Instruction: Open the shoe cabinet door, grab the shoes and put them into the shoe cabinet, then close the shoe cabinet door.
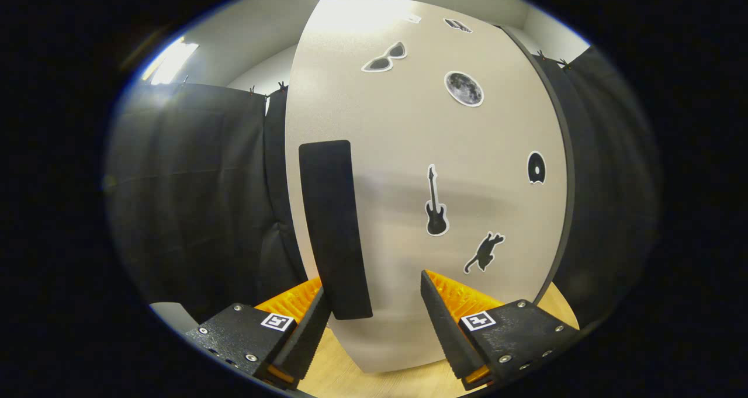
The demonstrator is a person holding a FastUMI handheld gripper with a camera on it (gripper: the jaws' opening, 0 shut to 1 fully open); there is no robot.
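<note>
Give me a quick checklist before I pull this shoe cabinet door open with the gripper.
1. Door state: the shoe cabinet door looks closed, face-on ahead of the gripper. Ok.
2. Handle found: the black handle stands upright near the door's left edge. Ok.
3. Gripper open: wide gap between the fingers. Ok.
4. Handle between fingers: its lower end sits just inside the left finger, off-centre. Ok, barely.
5. Fingers pressing on handle: not yet. Not ok.
6. Depth, whether fingers reach past the handle: cannot tell.
</note>
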